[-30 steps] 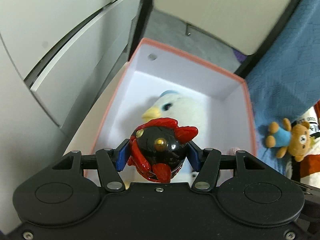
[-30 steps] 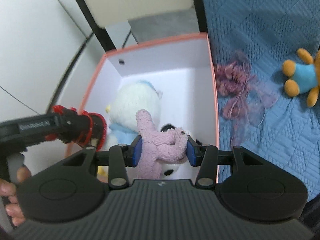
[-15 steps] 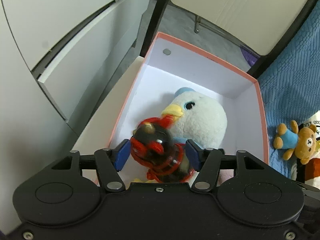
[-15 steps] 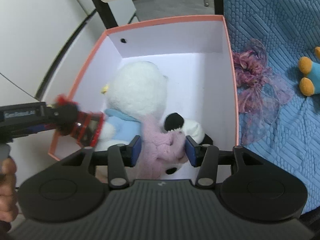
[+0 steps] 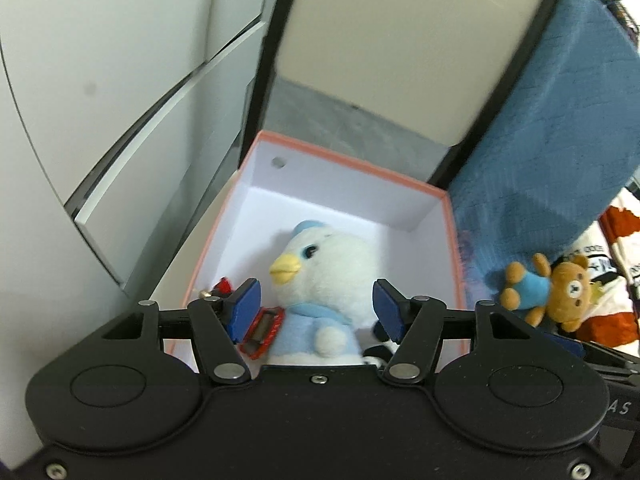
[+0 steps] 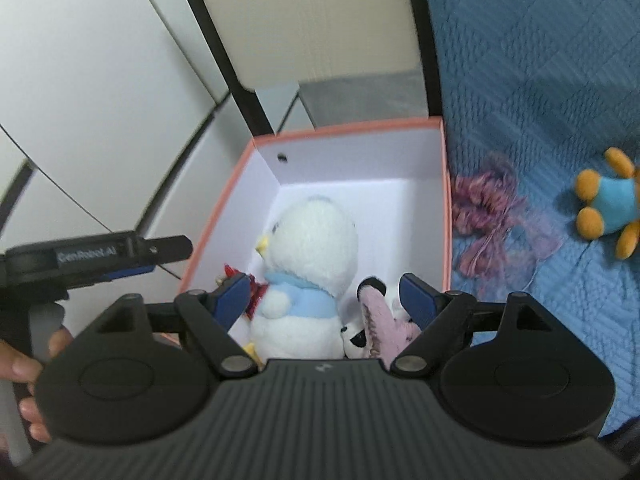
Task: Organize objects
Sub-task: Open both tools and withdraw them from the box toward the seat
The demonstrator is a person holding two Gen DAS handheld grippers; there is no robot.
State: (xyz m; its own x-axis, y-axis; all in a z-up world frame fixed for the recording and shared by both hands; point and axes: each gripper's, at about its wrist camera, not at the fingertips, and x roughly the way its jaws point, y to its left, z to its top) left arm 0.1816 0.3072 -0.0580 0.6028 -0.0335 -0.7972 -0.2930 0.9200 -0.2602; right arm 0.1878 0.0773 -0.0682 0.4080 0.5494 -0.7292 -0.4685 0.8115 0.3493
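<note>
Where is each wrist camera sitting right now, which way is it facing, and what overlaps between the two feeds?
Left wrist: rides the left gripper, angled down into the pink-rimmed box; its own blue pads, jaws opening, nothing held.
Right wrist: rides the right gripper, angled down over the same box; own pads, jaws opening, plus the left gripper and a hand at left.
Shared: box, white bird plush, red toy, bear plush, blue blanket.

Soft, even indoor light; fisheye views with slight motion blur

Straight cabinet edges (image 5: 168,112) bow toward the frame borders. The white box interior (image 6: 360,160) is brightest, without hard shadows or glare. The blue bedcover (image 6: 540,80) and upper background look smeared and soft.
</note>
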